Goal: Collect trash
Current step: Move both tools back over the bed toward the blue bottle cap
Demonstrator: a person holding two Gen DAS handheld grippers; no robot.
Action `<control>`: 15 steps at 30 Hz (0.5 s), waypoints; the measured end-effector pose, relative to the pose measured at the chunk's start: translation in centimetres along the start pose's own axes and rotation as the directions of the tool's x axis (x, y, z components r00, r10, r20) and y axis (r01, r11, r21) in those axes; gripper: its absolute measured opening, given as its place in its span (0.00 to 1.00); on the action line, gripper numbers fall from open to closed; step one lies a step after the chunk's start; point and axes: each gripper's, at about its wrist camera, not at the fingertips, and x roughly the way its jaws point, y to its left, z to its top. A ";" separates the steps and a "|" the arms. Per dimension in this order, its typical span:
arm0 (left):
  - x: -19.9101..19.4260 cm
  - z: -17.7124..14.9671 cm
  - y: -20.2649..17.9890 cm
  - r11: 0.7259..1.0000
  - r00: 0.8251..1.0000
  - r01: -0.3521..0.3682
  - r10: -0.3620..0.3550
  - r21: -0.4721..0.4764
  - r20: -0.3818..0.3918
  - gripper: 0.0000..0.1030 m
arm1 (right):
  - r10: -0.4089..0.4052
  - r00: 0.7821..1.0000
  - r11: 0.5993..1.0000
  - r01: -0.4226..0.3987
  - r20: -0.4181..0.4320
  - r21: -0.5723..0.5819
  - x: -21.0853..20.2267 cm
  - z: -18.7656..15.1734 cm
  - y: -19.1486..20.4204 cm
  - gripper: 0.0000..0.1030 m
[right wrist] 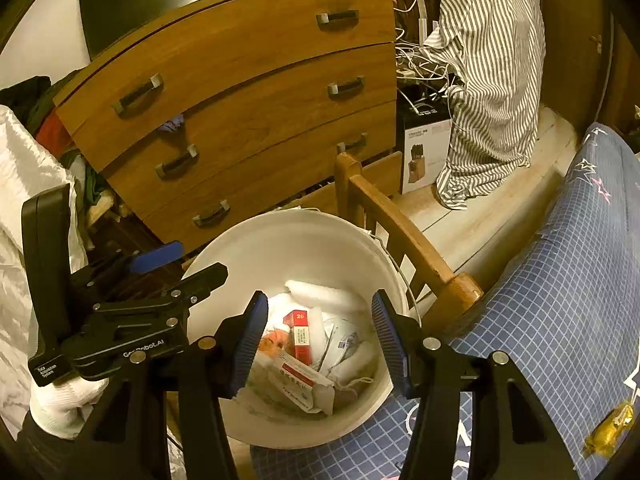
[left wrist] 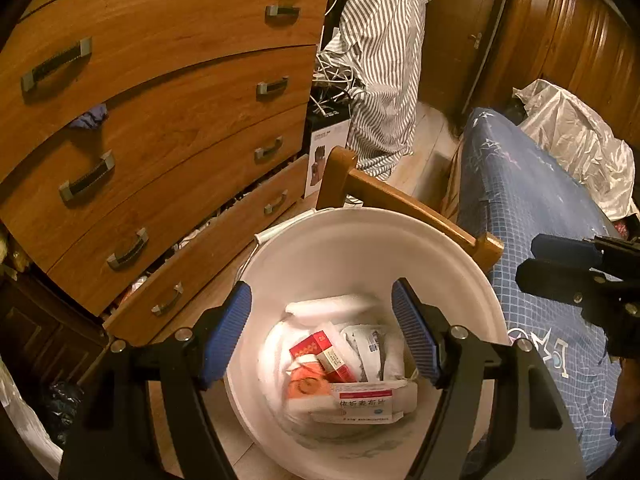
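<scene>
Above the white bucket (left wrist: 360,248), the left gripper (left wrist: 322,332) stands released, nothing between its pads. The collected trash, including a red carton (left wrist: 324,354) and a white medicine box (left wrist: 366,402), lies on the bucket floor directly below. The right gripper (right wrist: 318,340) is likewise released and empty over the same bucket. One yellow wrapper (right wrist: 610,426) remains on the blue bedspread (right wrist: 560,300), near its right edge; the right gripper is judged nearer. Its long axis runs diagonally.

Floor (right wrist: 480,216): white bucket (right wrist: 224,272) (trash inside), drawers (right wrist: 256,92).
</scene>
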 end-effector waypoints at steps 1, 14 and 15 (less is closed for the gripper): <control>-0.1 0.1 -0.1 1.000 1.000 0.003 -0.003 0.001 0.003 0.67 | 0.002 1.000 1.000 -0.002 0.000 0.000 -0.2 -0.1 -0.1 0.54; -2.5 -1.9 -4.8 0.995 0.997 0.060 -0.063 0.084 0.036 0.67 | -0.003 0.989 0.997 -0.009 0.151 0.077 -8.5 -6.7 -3.3 0.54; -2.8 -2.5 -5.8 0.992 0.996 0.078 -0.082 0.100 0.038 0.67 | -0.008 0.986 0.996 -0.007 0.169 0.089 -9.6 -7.9 -4.0 0.54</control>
